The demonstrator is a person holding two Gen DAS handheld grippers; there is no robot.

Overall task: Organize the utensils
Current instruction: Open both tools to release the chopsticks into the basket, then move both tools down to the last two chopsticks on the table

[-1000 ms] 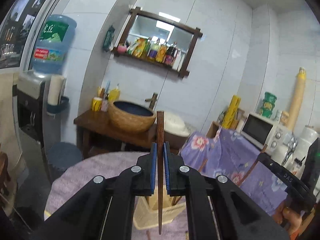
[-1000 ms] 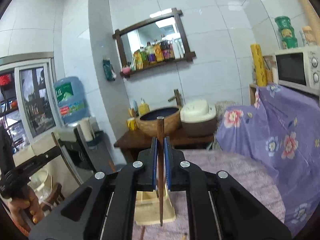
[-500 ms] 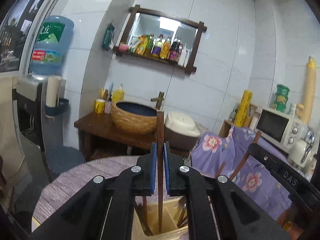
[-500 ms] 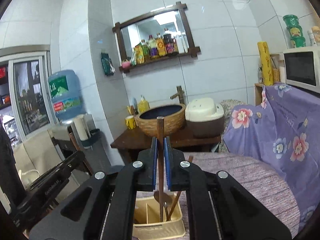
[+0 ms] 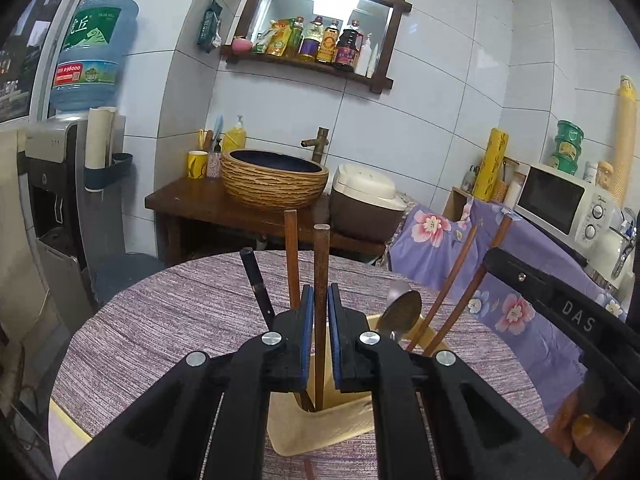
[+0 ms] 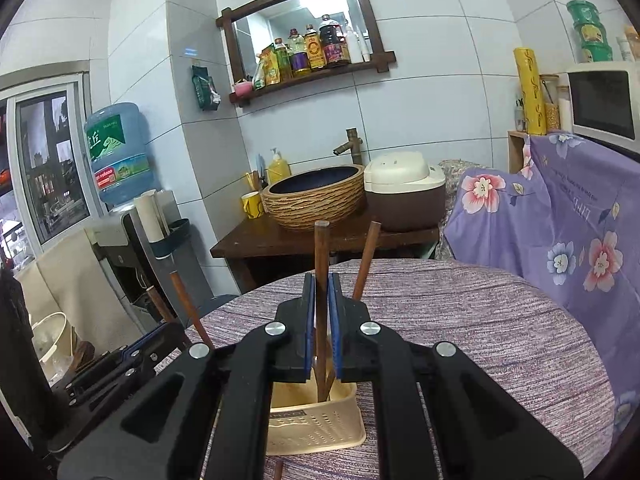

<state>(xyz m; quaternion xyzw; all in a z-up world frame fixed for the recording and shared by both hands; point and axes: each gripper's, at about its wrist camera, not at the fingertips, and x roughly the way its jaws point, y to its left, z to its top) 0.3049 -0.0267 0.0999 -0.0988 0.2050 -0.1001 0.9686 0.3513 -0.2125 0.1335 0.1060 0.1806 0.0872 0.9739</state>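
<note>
White wall tiles back the scene, with a wood-framed shelf (image 5: 320, 56) of sauce bottles whose labels are too small to read. At far left a blue water jug (image 5: 94, 50) carries large green Chinese characters and a red band of digits that cannot be made out. You work over a round counter (image 5: 180, 312) under a purple striped cloth. Your left gripper (image 5: 319, 332) has its jaws clenched on a brown wooden chopstick (image 5: 320, 264), held upright, its lower end inside the cream utensil holder (image 5: 320, 428) on the counter. Your right gripper (image 6: 320, 320) likewise grasps a second wooden chopstick (image 6: 321, 256) upright, lower end down in that holder (image 6: 316, 424); a small dark label on the holder's front wall is illegible. A metal spoon (image 5: 402, 310) and further chopsticks stand in the holder. In the left wrist view, the black body of the other gripper shows the white letters "DAS" (image 5: 578, 316). The microwave (image 5: 564, 208) shows no legible branding.
</note>
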